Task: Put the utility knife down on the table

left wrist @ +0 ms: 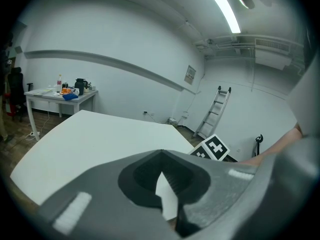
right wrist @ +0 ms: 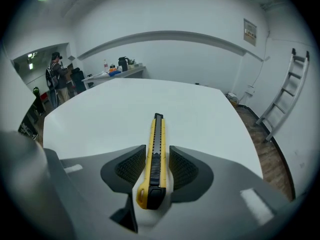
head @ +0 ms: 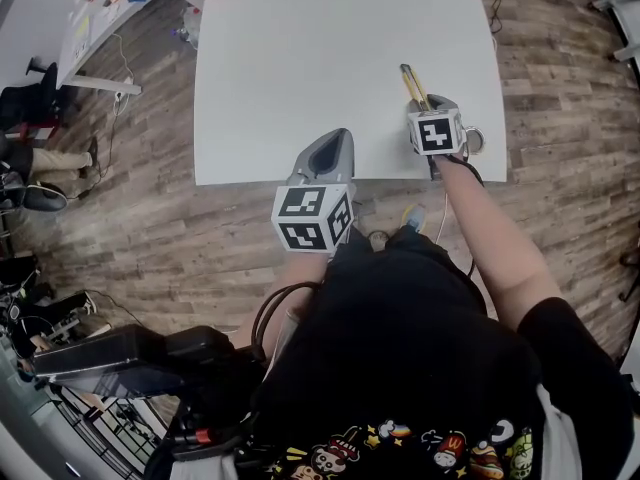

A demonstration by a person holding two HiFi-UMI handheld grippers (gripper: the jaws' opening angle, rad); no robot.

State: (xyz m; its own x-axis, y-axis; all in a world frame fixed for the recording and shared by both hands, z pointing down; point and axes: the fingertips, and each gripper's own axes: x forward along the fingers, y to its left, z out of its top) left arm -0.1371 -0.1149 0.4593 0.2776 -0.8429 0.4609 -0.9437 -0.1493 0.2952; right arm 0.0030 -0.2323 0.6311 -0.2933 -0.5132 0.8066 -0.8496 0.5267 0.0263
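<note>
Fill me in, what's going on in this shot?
A person stands at a white table with a handheld gripper in each hand. The right gripper is clamped on a yellow utility knife, which points forward over the tabletop and has not been let go. The left gripper is closed and empty, held near the table's front edge.

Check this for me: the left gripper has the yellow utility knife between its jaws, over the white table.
The gripper is wrong. It is the right gripper that has the yellow utility knife between its jaws, over the white table; the right gripper view shows this. In the left gripper view, the left gripper has its jaws together with nothing between them.
</note>
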